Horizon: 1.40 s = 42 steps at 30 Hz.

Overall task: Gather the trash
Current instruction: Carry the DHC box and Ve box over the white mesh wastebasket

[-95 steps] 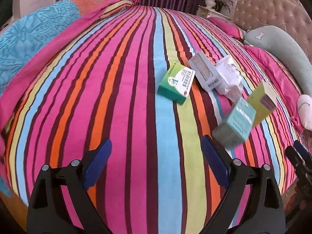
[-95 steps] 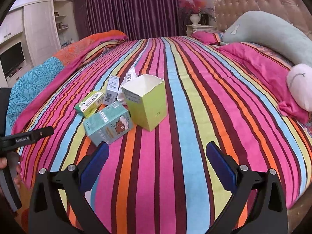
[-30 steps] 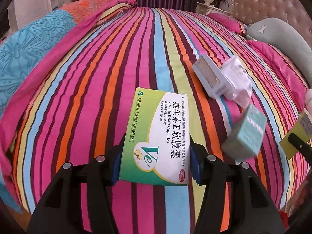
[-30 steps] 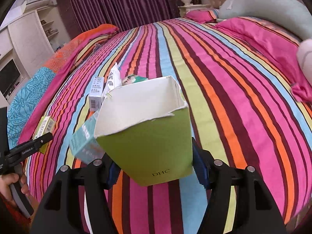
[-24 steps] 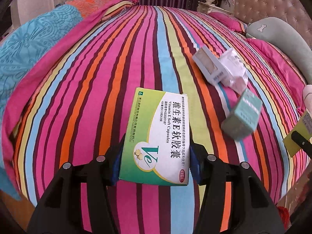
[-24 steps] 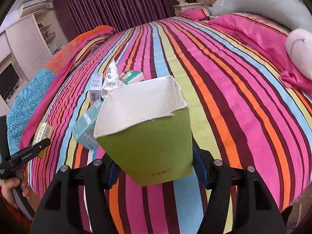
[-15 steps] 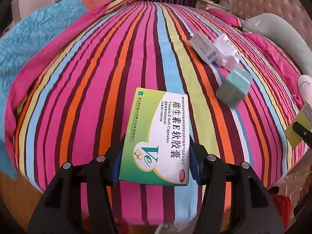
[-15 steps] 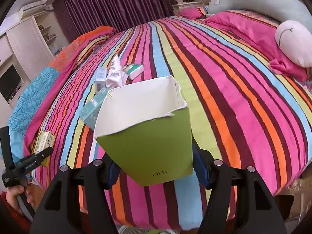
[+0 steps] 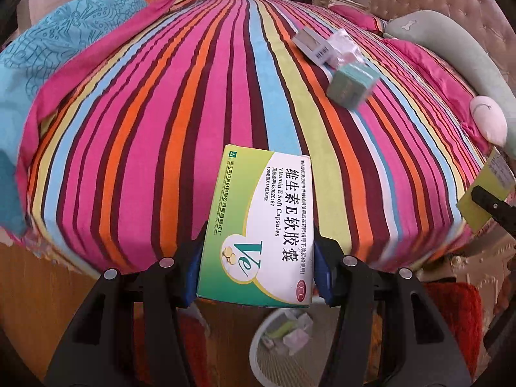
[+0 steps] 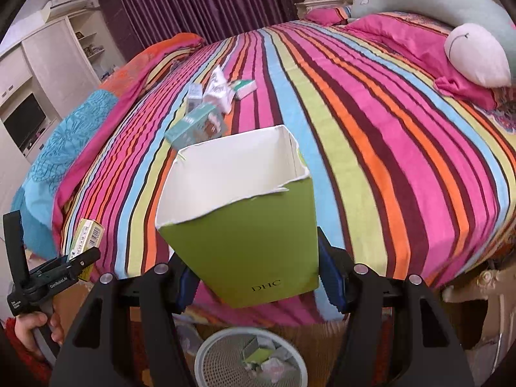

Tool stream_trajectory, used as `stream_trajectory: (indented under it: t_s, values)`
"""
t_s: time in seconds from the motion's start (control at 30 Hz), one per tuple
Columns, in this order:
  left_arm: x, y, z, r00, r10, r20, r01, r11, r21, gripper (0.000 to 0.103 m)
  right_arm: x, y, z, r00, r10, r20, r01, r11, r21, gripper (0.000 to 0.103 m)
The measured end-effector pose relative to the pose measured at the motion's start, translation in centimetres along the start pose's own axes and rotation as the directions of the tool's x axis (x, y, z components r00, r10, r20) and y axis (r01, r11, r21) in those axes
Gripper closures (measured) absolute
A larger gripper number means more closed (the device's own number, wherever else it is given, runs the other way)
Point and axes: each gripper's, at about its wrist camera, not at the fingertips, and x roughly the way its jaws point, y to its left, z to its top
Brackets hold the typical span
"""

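Now past bed [image 9: 180, 103] edge: bin [image 10: 206, 354] below grippers.

1. The flat green-and-white cardboard vitamin E capsule box [image 9: 258, 229] is up off the striped bedspread, printed face showing, clamped at its two long sides at the near edge of the bed.
2. The open-topped lime-green cardboard carton [image 10: 245, 222], white inside with a torn rim, is held upright by its sides, above the bed's near edge.
3. Far out on the bedspread lie a teal cardboard box [image 9: 353, 84], a white barcoded box [image 9: 314, 45] and a crumpled clear plastic wrapper [image 9: 346, 43], bunched close together.
4. Down on the floor sits a white mesh wastebasket [image 10: 206, 358], with paper scraps and a small green box inside.
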Motion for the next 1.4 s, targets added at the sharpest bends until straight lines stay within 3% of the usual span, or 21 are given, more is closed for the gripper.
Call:
stream_trajectory:
  t_s: [0.47,0.83,1.07,1.23,1.4]
  values:
    - [-2.5,-2.8,-8.8,0.999,-0.012,-0.041,0.015,0.997,0.07,0.049,-2.3,1.8,-7.4,0.995,0.023,-0.099,-0.024,1.0,-0.017,0.043]
    - [-1.0,-4.5,-13.2,0.987,-0.065,-0.148,0.078,0.993,0.084,0.049,-1.6,2.1,-12.0,0.965,0.099,-0.243,-0.086,0.994,0.061,0.043]
    - [1.7,-4.9,-14.8,0.965,-0.076,-0.253,0.095,0.993,0.065,0.049,0.4,1.8,-14.3,0.924,0.133,-0.358,-0.091,0.987,0.131,0.043]
    - [3.9,-4.6,-15.6,0.942,-0.086,-0.324,0.096,0.995,0.018,0.049,2.7,1.1,-16.1,0.878,0.132,-0.46,-0.041,0.979,0.202,0.043]
    - [6.6,-4.7,-16.8,0.894,-0.105,-0.436,0.107,0.994,-0.021,0.049,4.6,0.6,-17.3,0.833,0.137,-0.536,0.001,0.968,0.249,0.043]
